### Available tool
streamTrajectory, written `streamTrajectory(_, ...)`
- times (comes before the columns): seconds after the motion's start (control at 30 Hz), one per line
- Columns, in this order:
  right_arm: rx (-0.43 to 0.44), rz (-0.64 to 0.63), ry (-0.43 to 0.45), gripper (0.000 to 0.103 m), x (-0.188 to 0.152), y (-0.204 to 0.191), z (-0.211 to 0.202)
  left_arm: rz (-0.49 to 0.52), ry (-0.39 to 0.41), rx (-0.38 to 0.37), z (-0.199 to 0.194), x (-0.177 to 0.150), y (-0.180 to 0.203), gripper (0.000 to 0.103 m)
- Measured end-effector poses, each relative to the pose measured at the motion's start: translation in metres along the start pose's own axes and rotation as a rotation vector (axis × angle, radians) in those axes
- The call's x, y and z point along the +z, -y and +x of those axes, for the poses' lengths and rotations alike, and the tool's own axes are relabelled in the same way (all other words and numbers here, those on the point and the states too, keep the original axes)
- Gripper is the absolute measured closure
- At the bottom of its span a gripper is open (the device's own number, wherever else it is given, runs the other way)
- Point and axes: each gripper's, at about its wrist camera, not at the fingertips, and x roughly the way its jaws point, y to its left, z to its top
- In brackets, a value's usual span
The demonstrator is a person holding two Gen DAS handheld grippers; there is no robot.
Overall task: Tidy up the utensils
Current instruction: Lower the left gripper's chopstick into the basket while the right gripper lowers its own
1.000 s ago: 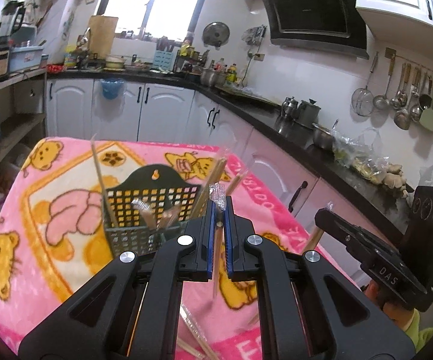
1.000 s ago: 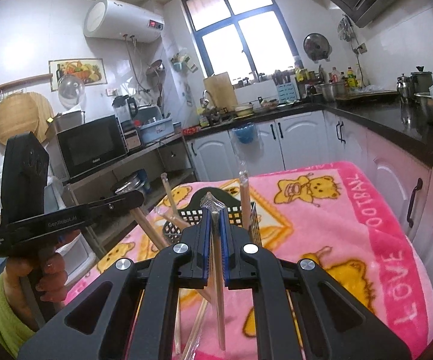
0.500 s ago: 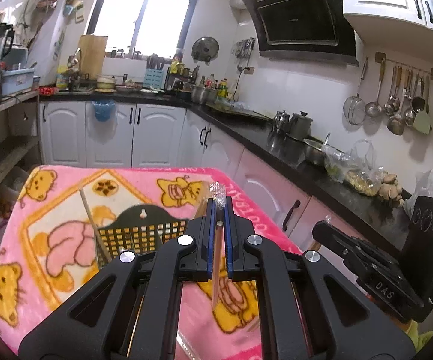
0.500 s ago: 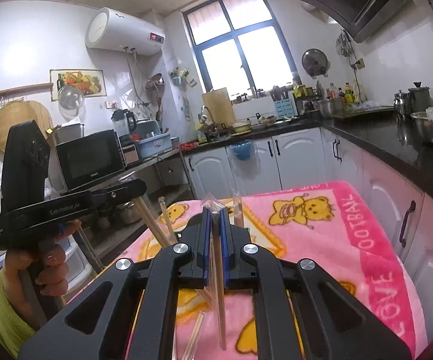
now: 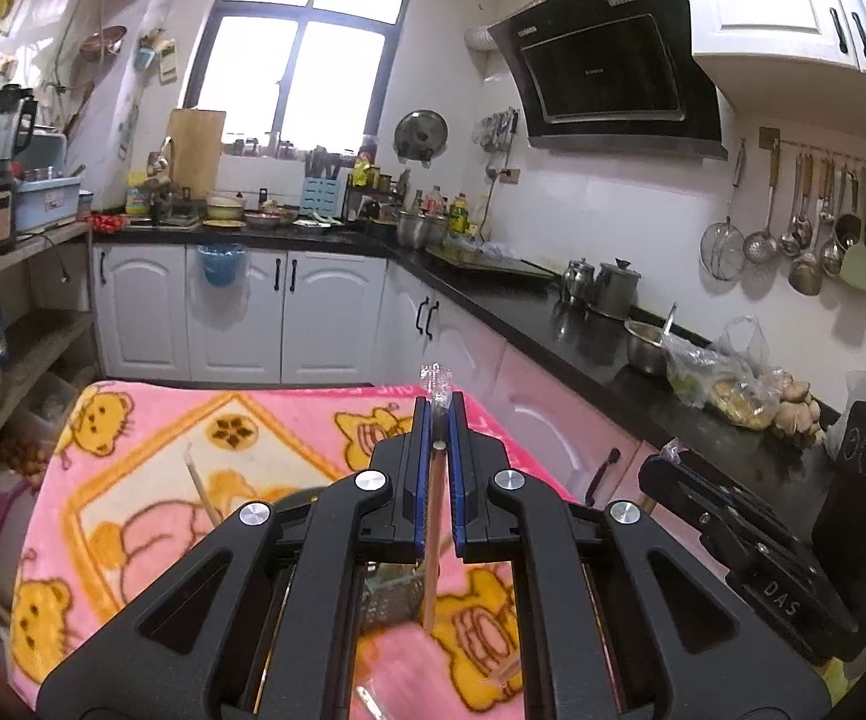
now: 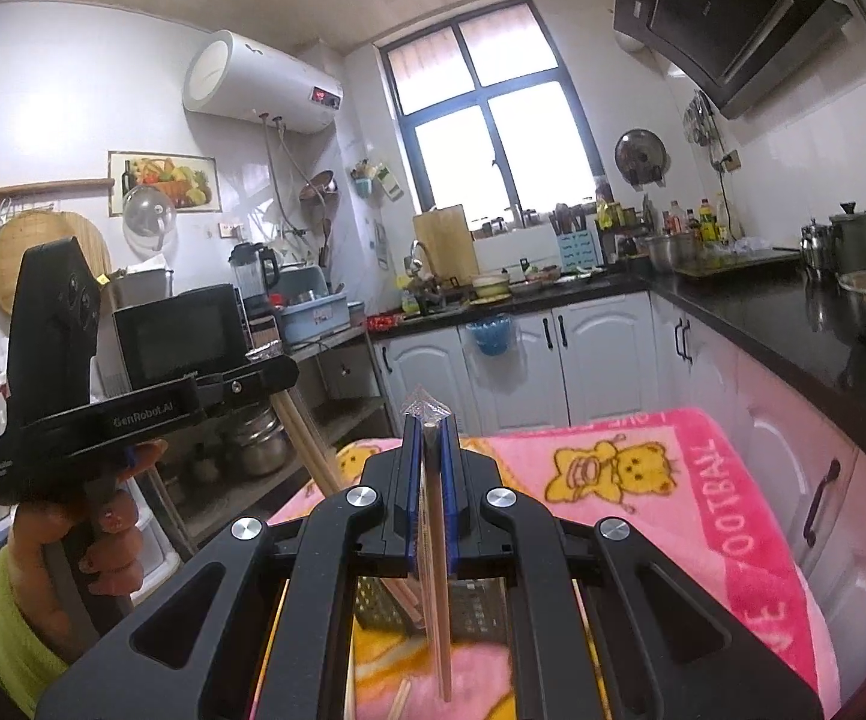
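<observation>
Utensil basket (image 6: 475,606) mostly hidden behind the gripper arms.

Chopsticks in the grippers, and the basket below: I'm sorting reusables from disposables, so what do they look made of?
Chopsticks: apparently pale, unfinished wood or bamboo, inside a clear crinkled plastic sleeve, which suggests disposables. Basket: probably dark moulded plastic, matte, with a square grid of holes; mostly hidden.

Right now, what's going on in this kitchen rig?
A person holds two handheld grippers above a pink teddy-bear blanket. The left gripper is shut on a plastic-wrapped chopstick; the right gripper is shut on wrapped chopsticks too. Both hang over the dark mesh utensil basket, not yet dropped in.
</observation>
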Motion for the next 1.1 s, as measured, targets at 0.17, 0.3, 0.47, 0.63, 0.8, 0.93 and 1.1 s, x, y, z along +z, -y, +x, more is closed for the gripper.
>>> streamTrajectory(0.17,-0.002,-0.014,0.029,0.097,0.016,-0.005,0.011,-0.01,0.034,0.014,-0.005,0.015,-0.008,0.1)
streamTrajectory(0.3,-0.002,-0.023,0.055,0.097,0.029,-0.007,0.02,-0.011,0.071,0.036,-0.008,0.033,-0.015,0.1)
streamTrajectory(0.47,-0.009,-0.031,0.067,0.097,0.042,-0.007,0.034,-0.018,0.102,0.075,-0.008,0.048,-0.027,0.1)
streamTrajectory(0.63,-0.012,-0.042,0.086,0.097,0.053,-0.008,0.045,-0.041,0.11,0.115,-0.004,0.054,-0.045,0.1)
streamTrajectory(0.8,-0.012,-0.062,0.1,0.097,0.061,-0.01,0.059,-0.07,0.122,0.167,-0.002,0.055,-0.067,0.1)
streamTrajectory(0.93,-0.024,-0.074,0.099,0.097,0.063,-0.01,0.073,-0.079,0.123,0.217,0.002,0.051,-0.082,0.1)
streamTrajectory(1.1,-0.029,-0.053,0.076,0.097,0.056,-0.004,0.094,-0.107,0.086,0.231,0.011,0.038,-0.101,0.1)
